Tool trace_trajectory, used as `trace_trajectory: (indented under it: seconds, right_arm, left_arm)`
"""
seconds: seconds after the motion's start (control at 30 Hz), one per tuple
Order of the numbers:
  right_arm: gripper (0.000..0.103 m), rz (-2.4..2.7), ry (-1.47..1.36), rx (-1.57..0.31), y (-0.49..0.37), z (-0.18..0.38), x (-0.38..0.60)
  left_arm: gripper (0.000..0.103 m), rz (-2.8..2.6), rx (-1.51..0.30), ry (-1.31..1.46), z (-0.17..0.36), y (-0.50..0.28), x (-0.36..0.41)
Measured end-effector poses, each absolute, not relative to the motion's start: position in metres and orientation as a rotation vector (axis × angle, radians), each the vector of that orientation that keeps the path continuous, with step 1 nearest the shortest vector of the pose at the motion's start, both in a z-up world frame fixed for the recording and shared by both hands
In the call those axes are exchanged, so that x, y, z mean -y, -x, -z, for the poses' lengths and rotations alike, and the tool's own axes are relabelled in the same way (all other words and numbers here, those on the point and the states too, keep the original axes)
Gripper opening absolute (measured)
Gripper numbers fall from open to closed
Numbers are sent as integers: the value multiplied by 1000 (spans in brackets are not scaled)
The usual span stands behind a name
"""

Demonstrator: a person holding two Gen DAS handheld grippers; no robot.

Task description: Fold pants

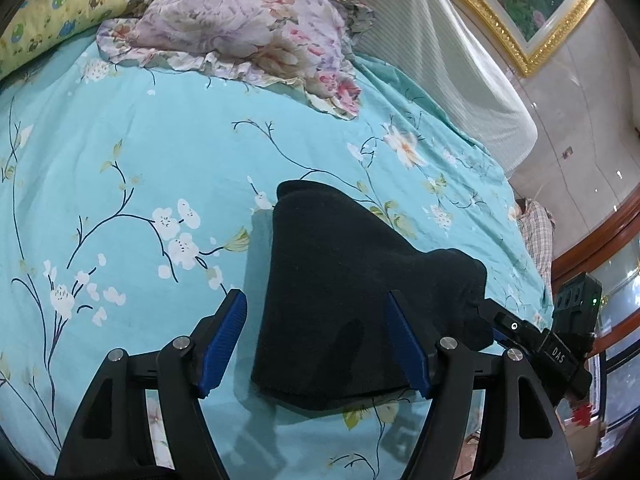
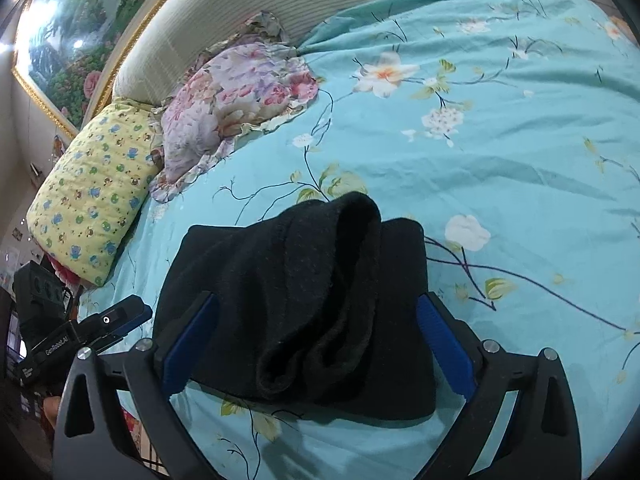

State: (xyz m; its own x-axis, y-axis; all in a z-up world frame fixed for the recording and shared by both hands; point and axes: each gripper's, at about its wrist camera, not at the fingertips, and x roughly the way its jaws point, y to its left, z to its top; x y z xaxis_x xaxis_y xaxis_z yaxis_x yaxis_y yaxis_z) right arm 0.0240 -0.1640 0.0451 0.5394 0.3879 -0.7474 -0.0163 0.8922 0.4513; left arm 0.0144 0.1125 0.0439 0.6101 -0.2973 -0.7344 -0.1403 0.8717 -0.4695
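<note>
The black pants (image 1: 340, 292) lie folded into a thick bundle on the turquoise floral bedsheet (image 1: 140, 160). My left gripper (image 1: 316, 312) is open, its blue pads on either side of the bundle's near left part, holding nothing. In the right wrist view the pants (image 2: 304, 300) show a loose rumpled top layer. My right gripper (image 2: 316, 316) is open around the bundle, jaws wide, not clamped. The right gripper's body (image 1: 532, 340) shows at the bundle's right end in the left wrist view; the left gripper's body (image 2: 80, 336) shows at lower left in the right wrist view.
A pink floral pillow (image 1: 248, 28) and a yellow print pillow (image 1: 60, 12) lie at the head of the bed, against a ribbed white headboard (image 1: 440, 60). A gold-framed painting (image 1: 520, 8) hangs above. The bed's edge (image 1: 536, 256) drops off at right, with a checked cloth there.
</note>
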Motion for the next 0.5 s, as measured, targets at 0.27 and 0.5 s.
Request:
trace_trajectory:
  seconds: [0.27, 0.5]
  right_arm:
    - [98, -214, -448, -1013, -25, -33, 168]
    - [98, -216, -473, -1042, -27, -20, 169]
  left_arm:
    - [74, 110, -963, 553, -31, -29, -114]
    - [76, 116, -1008, 572, -16, -41, -109]
